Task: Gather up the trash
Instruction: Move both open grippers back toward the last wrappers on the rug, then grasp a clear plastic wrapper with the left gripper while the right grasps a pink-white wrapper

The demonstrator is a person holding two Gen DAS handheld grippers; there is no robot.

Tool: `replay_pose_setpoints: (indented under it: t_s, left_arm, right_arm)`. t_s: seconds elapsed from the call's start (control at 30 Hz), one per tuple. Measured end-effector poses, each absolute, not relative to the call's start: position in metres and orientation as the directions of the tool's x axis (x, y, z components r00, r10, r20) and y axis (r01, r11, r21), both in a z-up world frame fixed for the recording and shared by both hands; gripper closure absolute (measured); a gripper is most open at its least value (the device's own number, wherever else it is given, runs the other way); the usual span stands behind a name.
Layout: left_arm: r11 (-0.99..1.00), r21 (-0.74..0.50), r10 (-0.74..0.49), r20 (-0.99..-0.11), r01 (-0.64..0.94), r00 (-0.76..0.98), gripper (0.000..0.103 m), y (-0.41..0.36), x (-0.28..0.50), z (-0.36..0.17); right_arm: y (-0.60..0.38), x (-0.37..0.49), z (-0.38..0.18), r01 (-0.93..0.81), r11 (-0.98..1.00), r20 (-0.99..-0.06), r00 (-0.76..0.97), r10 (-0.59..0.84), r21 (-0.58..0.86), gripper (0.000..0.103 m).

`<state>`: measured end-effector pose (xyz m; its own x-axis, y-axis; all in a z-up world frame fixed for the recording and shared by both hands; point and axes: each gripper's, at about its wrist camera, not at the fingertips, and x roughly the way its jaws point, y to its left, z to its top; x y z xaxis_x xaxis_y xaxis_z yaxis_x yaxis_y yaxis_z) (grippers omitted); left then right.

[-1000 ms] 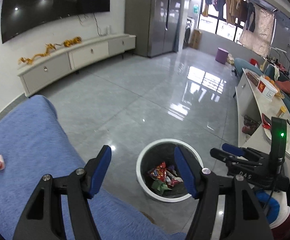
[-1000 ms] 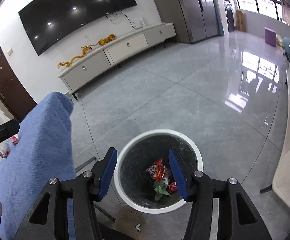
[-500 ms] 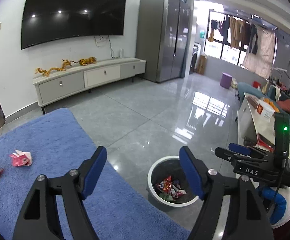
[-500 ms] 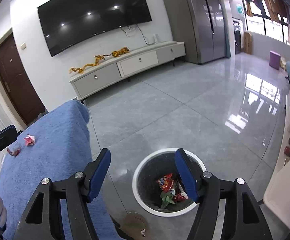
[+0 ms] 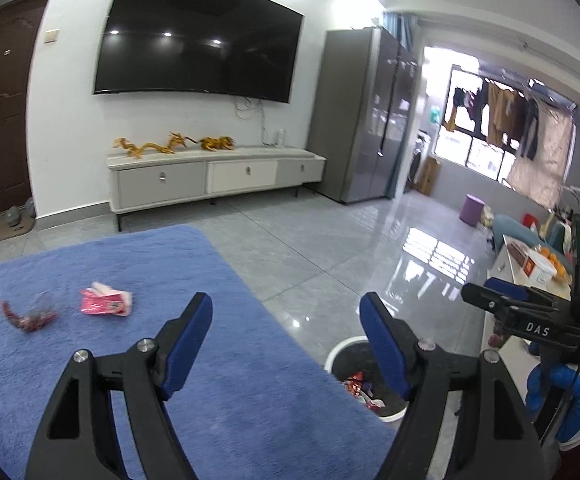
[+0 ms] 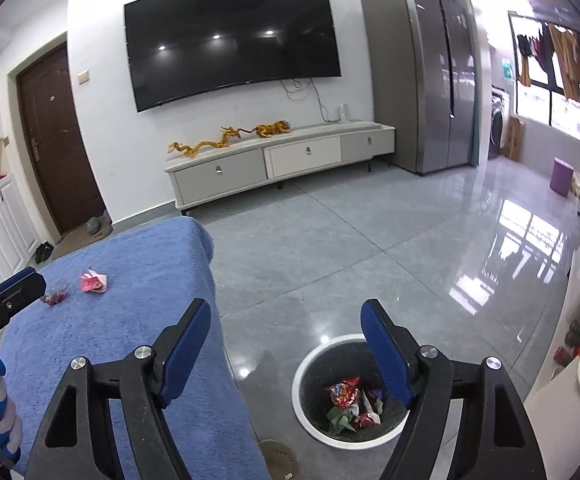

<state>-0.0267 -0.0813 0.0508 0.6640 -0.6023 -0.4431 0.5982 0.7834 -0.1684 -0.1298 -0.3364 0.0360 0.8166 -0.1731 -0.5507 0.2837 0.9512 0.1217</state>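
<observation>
— Left wrist view first: what does it show?

— The left hand-held gripper (image 5: 286, 330) hangs with its blue-padded fingers spread wide and nothing between them. Under it lies a blue blanket (image 5: 90, 360) over some raised surface; what is beneath cannot be told. Two bits of trash lie on it, well ahead and to the left of the fingers: a pink crumpled wrapper (image 5: 106, 303) and, just beside it on the left, a dark red scrap (image 5: 28, 318).

— And the bin?

— The white-rimmed trash bin (image 5: 343, 350) stands on the grey tiled floor (image 5: 309, 248), close off the blanket's right edge, partly hidden behind the right finger. Coloured wrappers lie inside it.

— What does the right wrist view add?

— The right hand-held gripper (image 6: 286, 330) is also spread apart and holds nothing. It hangs over the floor, between the blanket's edge and the bin (image 6: 309, 364), which sits below its right finger. Inside the bin a red snack packet (image 6: 341, 394) lies on top of green and pink scraps. The pink wrapper (image 6: 93, 282) and the red scrap (image 6: 54, 297) show far off to the left on the blanket (image 6: 130, 280), near the tip of the other gripper (image 6: 14, 286).

— Anything behind?

— A television (image 6: 230, 40) on the white wall, above a long low cabinet (image 6: 282, 162).
</observation>
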Motion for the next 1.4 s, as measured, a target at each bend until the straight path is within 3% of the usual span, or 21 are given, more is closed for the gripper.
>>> replay_pose_setpoints:
  t_s: [0.63, 1.07, 1.4]
  left_arm:
    - [0.894, -0.219, -0.446, -0.374, 0.39, 0.813, 0.027, 0.046, -0.003, 0.041]
    - [0.93, -0.209, -0.368, -0.499, 0.303, 0.785, 0.027, 0.085, 0.047, -0.001]
    - [0.945, -0.279, -0.31, -0.592, 0.171, 0.744, 0.027, 0.151, 0.113, -0.05]
  right_arm:
    - [-0.228, -0.06, 0.035, 0.071, 0.996, -0.581, 0.813, -0.029, 0.05, 0.023]
    - [-0.184, 0.005, 0.007, -0.071, 0.996, -0.639, 0.764, 0.086, 0.05, 0.022]
    - [-0.137, 0.085, -0.036, -0.255, 0.965, -0.702, 0.677, 0.221, 0.058, 0.022]
